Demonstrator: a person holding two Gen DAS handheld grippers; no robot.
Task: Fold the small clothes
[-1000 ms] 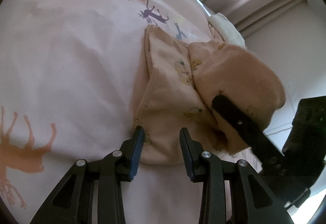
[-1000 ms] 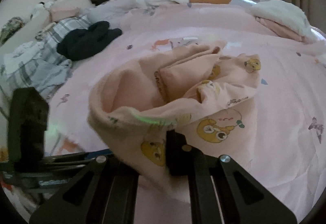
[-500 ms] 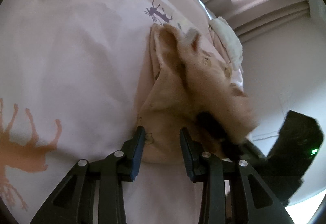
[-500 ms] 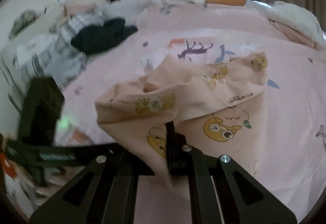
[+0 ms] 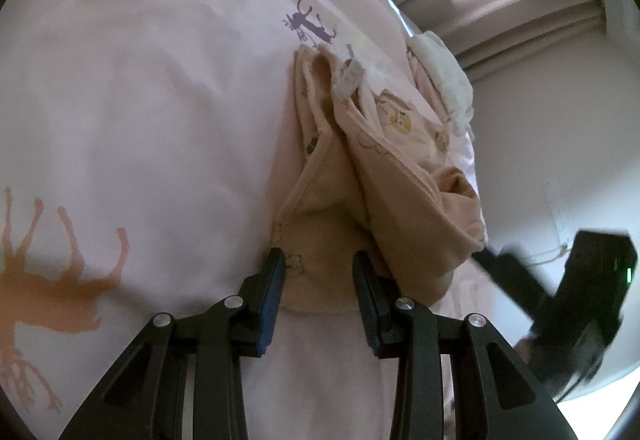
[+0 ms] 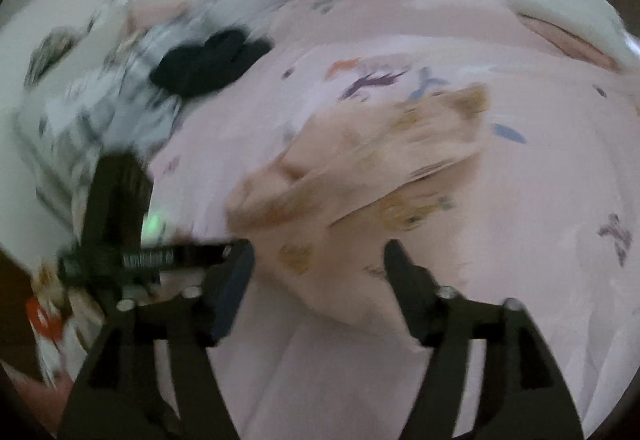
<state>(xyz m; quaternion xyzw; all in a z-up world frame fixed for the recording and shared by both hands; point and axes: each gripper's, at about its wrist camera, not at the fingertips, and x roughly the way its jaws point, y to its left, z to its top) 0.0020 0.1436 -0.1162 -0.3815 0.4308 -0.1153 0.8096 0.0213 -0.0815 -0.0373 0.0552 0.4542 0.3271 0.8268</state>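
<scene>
— Pink cotton bedsheet printed with orange and purple animals point(image 5: 160, 100) covers the whole bed, and the small peach fleece garment with bear prints point(image 5: 384, 176) lies on it, half doubled over, just ahead of both tools.

— How would it handle?

— Soft, light and limp, I'd judge; it will sag wherever it isn't held, and the fleece should grip rather than slip. Nothing fragile.

— And the tools?

— The left gripper point(image 5: 318, 282) has its fingers spread, with the garment's near hem lying between them, nothing pinched. The right gripper point(image 6: 320, 260) is spread wide too, holding nothing; its view is blurred.

— Where to take hold?

— At the stitched near hem or a corner of the loose upper flap, through both layers, so the fold carries over flat.
</scene>
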